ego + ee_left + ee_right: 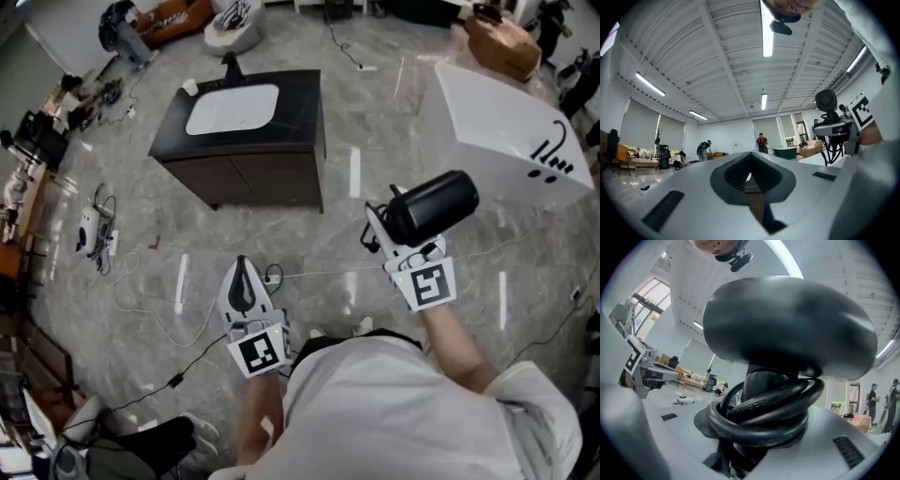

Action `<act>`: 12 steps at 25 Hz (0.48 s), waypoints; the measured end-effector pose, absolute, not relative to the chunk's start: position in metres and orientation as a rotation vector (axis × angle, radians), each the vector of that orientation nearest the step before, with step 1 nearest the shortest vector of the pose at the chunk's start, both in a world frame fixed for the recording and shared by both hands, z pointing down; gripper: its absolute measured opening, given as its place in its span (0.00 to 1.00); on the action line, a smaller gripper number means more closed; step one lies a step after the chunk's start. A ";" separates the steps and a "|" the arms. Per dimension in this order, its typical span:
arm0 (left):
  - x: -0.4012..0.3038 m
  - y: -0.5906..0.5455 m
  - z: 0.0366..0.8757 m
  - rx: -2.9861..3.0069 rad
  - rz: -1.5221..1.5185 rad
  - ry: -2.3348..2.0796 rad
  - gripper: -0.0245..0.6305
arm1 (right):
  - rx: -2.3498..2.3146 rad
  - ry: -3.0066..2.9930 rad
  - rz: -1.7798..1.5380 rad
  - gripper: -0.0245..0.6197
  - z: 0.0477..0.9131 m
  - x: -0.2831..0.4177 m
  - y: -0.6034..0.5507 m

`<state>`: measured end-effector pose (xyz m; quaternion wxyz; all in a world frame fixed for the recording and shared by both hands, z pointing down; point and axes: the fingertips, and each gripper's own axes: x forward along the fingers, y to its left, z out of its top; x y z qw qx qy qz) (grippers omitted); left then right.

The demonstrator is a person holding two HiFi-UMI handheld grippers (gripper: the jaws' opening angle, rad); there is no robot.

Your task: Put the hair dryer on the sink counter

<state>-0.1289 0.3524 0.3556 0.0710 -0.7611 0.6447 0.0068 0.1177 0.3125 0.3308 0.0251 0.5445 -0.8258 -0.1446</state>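
Grey marble-look floor [366, 103], glossy; gear [91, 230] on it at left. Dark desk [300, 103] w/ white basin [232, 109] mid-room, white tub [497, 122] to its right. White beamed ceiling [717, 70], strip lights [767, 33]. Shaded windows [644, 131] on far wall; people [761, 140] in bkgd.

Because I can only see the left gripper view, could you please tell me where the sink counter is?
Observer: In the head view, the sink counter stands ahead, well apart from the hair dryer.
Operator: Thank you; is its top free?
Observer: A white basin takes up most of it; a bare dark strip lies to the basin's right.
Operator: And how is the hair dryer held?
Observer: The right gripper has its jaws closed on the handle, with the cord coiled around that handle.
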 end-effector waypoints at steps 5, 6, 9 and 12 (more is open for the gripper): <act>-0.106 0.354 0.358 -2.301 0.021 1.952 0.04 | 1.644 -2.573 -0.468 0.37 0.332 0.129 0.315; -0.102 0.355 0.358 -2.295 0.020 1.952 0.04 | 1.636 -2.577 -0.469 0.37 0.333 0.133 0.317; -0.087 0.357 0.359 -2.299 0.035 1.970 0.04 | 1.612 -2.592 -0.466 0.37 0.335 0.144 0.320; -0.073 0.360 0.359 -2.293 0.048 1.984 0.04 | 1.597 -2.599 -0.449 0.37 0.338 0.156 0.322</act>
